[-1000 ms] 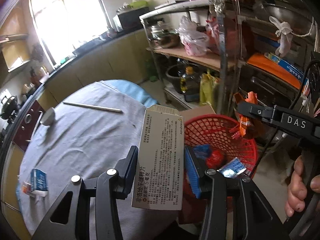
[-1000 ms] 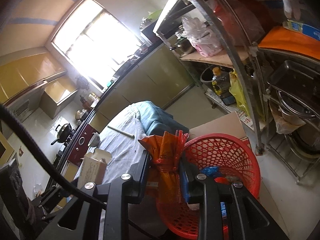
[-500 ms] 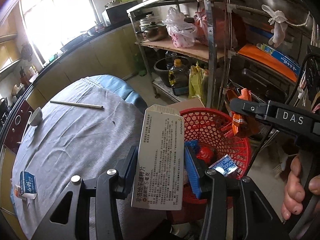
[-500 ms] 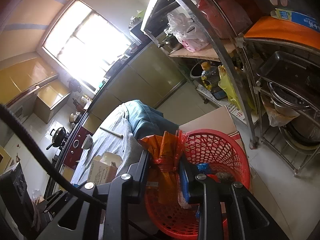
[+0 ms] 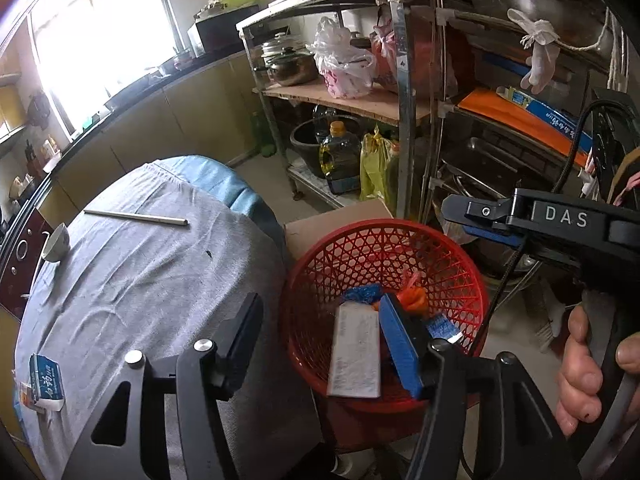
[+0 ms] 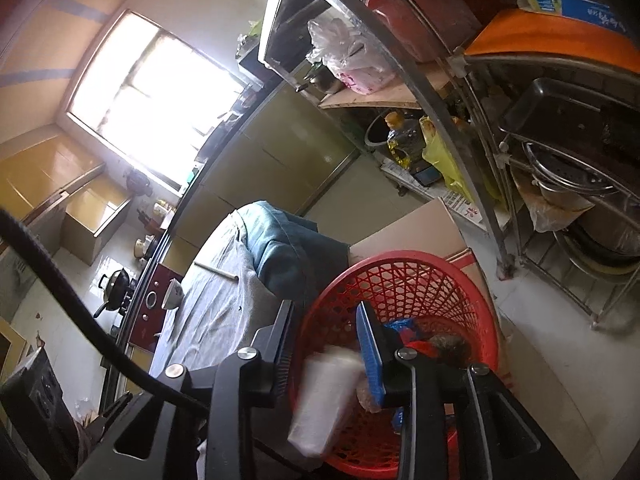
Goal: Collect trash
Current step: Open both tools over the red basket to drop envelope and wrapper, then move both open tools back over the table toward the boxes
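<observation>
Box (image 5: pixel 354 350) lies in the basket (image 5: pixel 320 252); my left tongs (image 5: pixel 320 336) and right tongs (image 6: pixel 326 342) are opening, both empty.

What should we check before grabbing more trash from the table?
1. White medicine box in the red basket: ok.
2. Orange wrapper in the basket: ok.
3. Left gripper empty, jaws opening: ok.
4. Right gripper empty, jaws opening: ok.
5. Table cleared of trash: not ok, a small blue-and-white box lies near its edge.
6. Whether the stick and bowl are trash: cannot tell.
</observation>
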A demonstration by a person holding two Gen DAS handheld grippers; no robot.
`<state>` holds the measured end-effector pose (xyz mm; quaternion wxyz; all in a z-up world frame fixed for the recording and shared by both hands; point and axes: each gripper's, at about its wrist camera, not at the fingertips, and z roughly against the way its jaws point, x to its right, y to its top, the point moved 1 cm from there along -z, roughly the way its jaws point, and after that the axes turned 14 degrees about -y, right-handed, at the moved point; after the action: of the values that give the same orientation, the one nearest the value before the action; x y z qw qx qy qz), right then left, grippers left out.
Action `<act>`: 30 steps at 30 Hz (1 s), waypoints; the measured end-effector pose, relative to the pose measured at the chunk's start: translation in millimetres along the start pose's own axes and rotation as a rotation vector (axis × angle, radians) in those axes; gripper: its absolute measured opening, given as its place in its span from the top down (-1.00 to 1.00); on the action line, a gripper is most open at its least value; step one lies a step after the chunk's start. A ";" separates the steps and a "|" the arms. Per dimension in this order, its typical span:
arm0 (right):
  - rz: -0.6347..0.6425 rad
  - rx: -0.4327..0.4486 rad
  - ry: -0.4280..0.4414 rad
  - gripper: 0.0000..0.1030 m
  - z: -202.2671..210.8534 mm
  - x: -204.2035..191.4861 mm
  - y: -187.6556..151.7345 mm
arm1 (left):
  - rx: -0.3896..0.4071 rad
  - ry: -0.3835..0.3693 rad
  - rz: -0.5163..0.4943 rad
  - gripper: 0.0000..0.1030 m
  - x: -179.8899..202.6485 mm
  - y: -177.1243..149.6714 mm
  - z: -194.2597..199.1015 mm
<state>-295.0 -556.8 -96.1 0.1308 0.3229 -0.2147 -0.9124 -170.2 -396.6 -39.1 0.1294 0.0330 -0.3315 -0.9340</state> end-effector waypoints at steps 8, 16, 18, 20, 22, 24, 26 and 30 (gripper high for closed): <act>0.043 0.021 -0.008 0.30 9.6 -24.9 -3.2 | 0.056 0.014 -0.003 -0.20 -10.3 -4.6 26.0; 0.128 0.037 -0.003 0.30 21.0 -69.3 -16.2 | 0.131 0.068 0.048 -0.23 -41.8 -21.9 66.2; 0.157 0.039 0.000 0.30 24.0 -84.9 -22.1 | 0.151 0.083 0.070 -0.23 -52.6 -28.9 77.1; 0.190 0.040 0.004 0.30 26.1 -101.6 -29.5 | 0.167 0.100 0.095 -0.23 -64.7 -36.6 88.2; 0.222 0.038 0.009 0.30 27.1 -117.0 -37.1 | 0.182 0.117 0.121 -0.23 -77.6 -44.1 97.8; 0.258 0.032 0.013 0.30 27.1 -134.4 -46.5 | 0.197 0.134 0.148 -0.23 -90.1 -51.5 105.8; 0.290 0.027 0.017 0.30 27.2 -148.1 -56.5 | 0.213 0.155 0.175 -0.23 -103.5 -60.5 114.7; 0.365 0.008 0.025 0.30 23.7 -182.8 -78.2 | 0.241 0.192 0.234 -0.24 -132.4 -79.4 131.3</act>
<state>-179.7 -412.3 -19.3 0.2957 0.2905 -0.2715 -0.8686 -79.4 -222.3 10.1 0.2630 0.0983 -0.4288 -0.8587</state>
